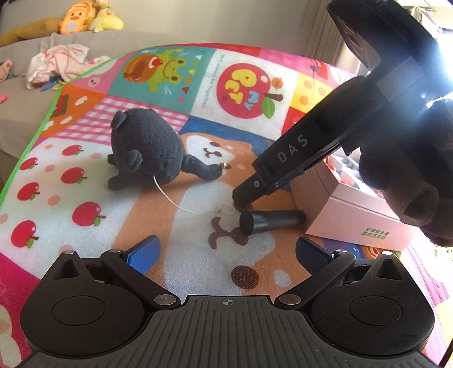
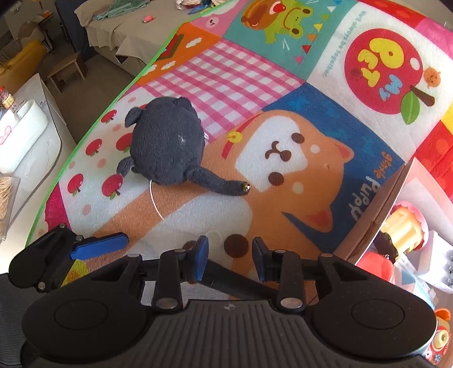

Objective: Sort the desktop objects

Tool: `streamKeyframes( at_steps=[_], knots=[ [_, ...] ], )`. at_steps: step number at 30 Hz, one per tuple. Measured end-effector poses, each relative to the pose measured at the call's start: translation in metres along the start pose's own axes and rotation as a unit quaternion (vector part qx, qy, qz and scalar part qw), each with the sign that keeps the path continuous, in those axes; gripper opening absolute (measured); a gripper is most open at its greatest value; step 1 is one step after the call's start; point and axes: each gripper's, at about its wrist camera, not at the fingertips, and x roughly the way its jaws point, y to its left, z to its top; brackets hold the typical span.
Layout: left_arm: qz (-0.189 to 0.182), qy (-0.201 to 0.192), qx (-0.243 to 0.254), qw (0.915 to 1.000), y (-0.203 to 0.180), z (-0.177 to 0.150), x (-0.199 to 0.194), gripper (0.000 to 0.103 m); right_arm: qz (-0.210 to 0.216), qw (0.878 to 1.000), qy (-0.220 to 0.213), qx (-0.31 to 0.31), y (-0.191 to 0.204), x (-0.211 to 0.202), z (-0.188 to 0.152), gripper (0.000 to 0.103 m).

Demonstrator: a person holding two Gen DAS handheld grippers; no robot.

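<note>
A dark grey plush toy lies on the colourful mat, with a thin white cord trailing from it; it also shows in the right wrist view. A black cylinder lies on its side on the mat beside a pink box. My left gripper is open and empty, just short of the cylinder. My right gripper is open above the mat with nothing between its fingers; in the left wrist view its tips hover just above the cylinder. The left gripper's blue finger shows in the right wrist view.
The pink box holds small toys, among them a yellow and pink one. The mat's green edge runs along the left. Beyond it are a sofa with soft toys, crumpled clothes and a wooden stool.
</note>
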Motion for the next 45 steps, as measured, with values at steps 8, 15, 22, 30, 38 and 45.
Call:
streamKeyframes(
  at_steps=[8,15,22,30,38,45],
  knots=[
    [-0.032,0.025,0.053,0.9978,0.014,-0.016,-0.030,0.103,0.041,0.999,-0.020,-0.030,0.025,-0.018,-0.048,0.034],
    [-0.037,0.033,0.059,0.9970,0.008,-0.018,-0.035,0.103,0.027,0.999,-0.042,0.019,0.003,-0.044,-0.114,0.034],
    [-0.085,0.047,0.108,0.9894,-0.036,-0.014,-0.019,0.103,-0.077,0.984,-0.126,0.102,-0.037,-0.086,-0.192,0.056],
    [-0.109,0.057,0.118,0.9854,-0.064,0.004,0.036,0.103,-0.141,0.955,-0.189,0.181,-0.052,-0.105,-0.265,0.085],
    [-0.150,0.080,0.096,0.9807,-0.080,0.009,0.043,0.103,-0.148,0.948,-0.189,0.209,-0.058,-0.097,-0.290,0.090],
    [-0.196,0.105,0.092,0.9706,-0.107,-0.005,0.033,0.103,-0.160,0.947,-0.191,0.204,-0.052,-0.092,-0.295,0.102]
  ],
)
